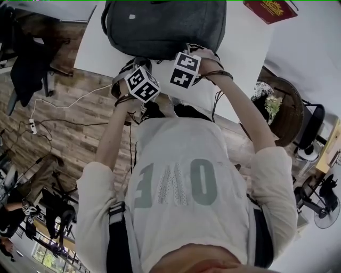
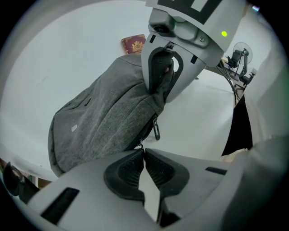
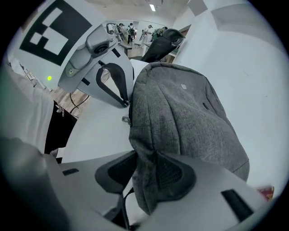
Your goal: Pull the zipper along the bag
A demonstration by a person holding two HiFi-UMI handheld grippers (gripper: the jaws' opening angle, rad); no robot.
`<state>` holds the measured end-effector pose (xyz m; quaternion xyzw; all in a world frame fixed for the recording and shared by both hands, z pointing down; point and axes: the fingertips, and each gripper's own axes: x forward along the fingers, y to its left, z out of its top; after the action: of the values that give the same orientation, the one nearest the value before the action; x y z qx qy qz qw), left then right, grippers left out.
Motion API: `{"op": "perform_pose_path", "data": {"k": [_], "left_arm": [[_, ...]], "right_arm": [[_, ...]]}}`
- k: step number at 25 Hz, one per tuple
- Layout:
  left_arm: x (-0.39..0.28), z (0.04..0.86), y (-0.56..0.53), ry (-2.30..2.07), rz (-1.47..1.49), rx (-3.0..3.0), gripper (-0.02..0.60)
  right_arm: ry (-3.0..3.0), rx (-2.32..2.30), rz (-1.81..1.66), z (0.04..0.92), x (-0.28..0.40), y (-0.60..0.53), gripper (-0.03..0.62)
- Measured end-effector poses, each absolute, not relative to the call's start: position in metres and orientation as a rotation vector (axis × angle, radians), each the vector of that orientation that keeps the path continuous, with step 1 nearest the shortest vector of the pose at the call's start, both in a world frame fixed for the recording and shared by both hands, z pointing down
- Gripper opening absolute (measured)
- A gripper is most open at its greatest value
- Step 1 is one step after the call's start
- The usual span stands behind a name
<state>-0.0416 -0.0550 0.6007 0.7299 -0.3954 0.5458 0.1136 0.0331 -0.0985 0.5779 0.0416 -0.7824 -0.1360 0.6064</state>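
- The white surface (image 1: 240, 53) carried everything.
- The grey bag (image 1: 165, 26) lay on it, with its near edge toward the person.
- Right gripper (image 3: 145, 155): its fingers were clamped on a fold of the bag's fabric.
- Left gripper (image 2: 143, 151): its fingers were pressed together, right at the zip line.
- A tiny zipper pull (image 2: 140, 144) was nipped at their tips, by the look of it.

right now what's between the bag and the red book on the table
Only bare white table lies between the bag and the red book, as the head view shows.
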Motion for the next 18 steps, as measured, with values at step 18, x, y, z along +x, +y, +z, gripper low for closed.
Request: {"op": "perform_pose_path", "data": {"k": [18], "left_arm": [[-0.003,0.599,-0.059,-1.116,1.592,2.178,0.028]], "right_arm": [[-1.835,0.089,-0.33,0.576,0.032,-0.097,0.155]]}}
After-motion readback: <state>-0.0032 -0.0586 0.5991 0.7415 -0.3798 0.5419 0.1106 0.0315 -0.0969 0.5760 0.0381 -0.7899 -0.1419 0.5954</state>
